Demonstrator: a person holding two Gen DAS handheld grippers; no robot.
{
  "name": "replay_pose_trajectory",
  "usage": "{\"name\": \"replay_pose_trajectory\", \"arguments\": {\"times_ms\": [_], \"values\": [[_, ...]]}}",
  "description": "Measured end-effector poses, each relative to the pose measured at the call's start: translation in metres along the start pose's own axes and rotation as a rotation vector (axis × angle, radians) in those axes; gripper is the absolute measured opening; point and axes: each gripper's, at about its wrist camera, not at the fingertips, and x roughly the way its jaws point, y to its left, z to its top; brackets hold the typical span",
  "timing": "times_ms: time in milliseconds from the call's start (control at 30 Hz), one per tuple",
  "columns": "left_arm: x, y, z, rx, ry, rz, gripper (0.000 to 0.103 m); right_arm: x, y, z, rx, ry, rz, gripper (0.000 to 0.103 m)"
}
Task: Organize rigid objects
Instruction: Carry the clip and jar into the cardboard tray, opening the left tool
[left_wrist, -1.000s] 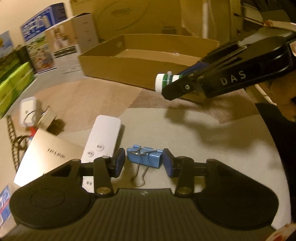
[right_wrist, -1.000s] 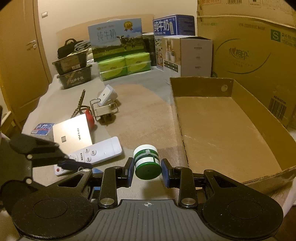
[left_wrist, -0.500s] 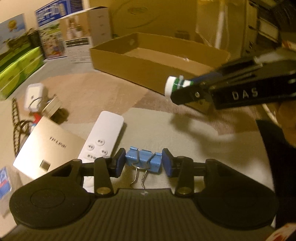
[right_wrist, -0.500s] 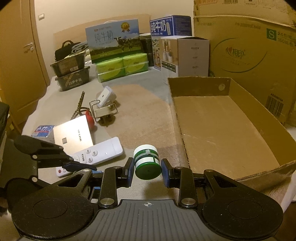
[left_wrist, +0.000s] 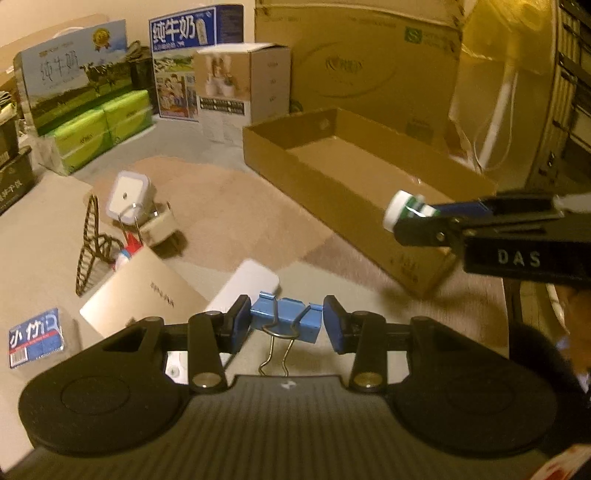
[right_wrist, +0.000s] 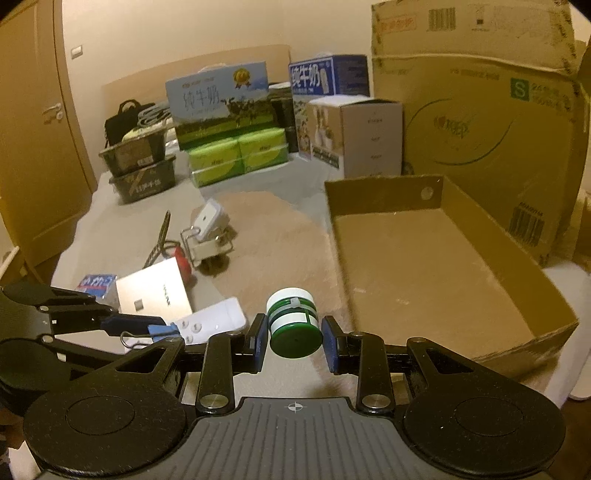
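Note:
My left gripper (left_wrist: 286, 321) is shut on a blue binder clip (left_wrist: 284, 319) and holds it above the table; the clip's wire handles hang down. In the right wrist view the left gripper (right_wrist: 162, 330) shows at the left with the binder clip (right_wrist: 162, 329). My right gripper (right_wrist: 293, 338) is shut on a small white and green bottle (right_wrist: 293, 325), held lying flat. In the left wrist view the right gripper (left_wrist: 410, 216) shows with the bottle (left_wrist: 400, 208) over the near corner of an open, empty cardboard tray (left_wrist: 365, 206), also seen in the right wrist view (right_wrist: 517, 243).
On the table lie a white remote (left_wrist: 245, 286), a gold flat box (left_wrist: 147, 299), a white plug adapter (left_wrist: 127, 195), a metal clip holder (right_wrist: 208, 245), a dark metal rack (left_wrist: 88, 243) and a small blue packet (left_wrist: 35, 338). Milk cartons and large boxes (right_wrist: 476, 129) stand behind.
The left gripper has lifted the binder clip off the table and tilted up towards the tray. The right gripper has moved slightly forward with the bottle.

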Motion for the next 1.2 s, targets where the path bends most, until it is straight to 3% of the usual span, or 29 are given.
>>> {"name": "replay_pose_trajectory", "arguments": {"times_ms": [233, 567, 1200], "values": [[0.013, -0.022, 0.039, -0.008, -0.024, -0.006, 0.039, -0.011, -0.033, 0.021, 0.024, -0.045, -0.054, 0.031], [0.047, -0.07, 0.075, 0.01, -0.039, -0.06, 0.039, -0.008, -0.105, 0.032, 0.084, -0.028, -0.15, 0.032], [0.083, -0.113, 0.083, 0.073, -0.028, -0.123, 0.039, -0.001, -0.164, 0.016, 0.173, -0.005, -0.18, 0.032]]}}
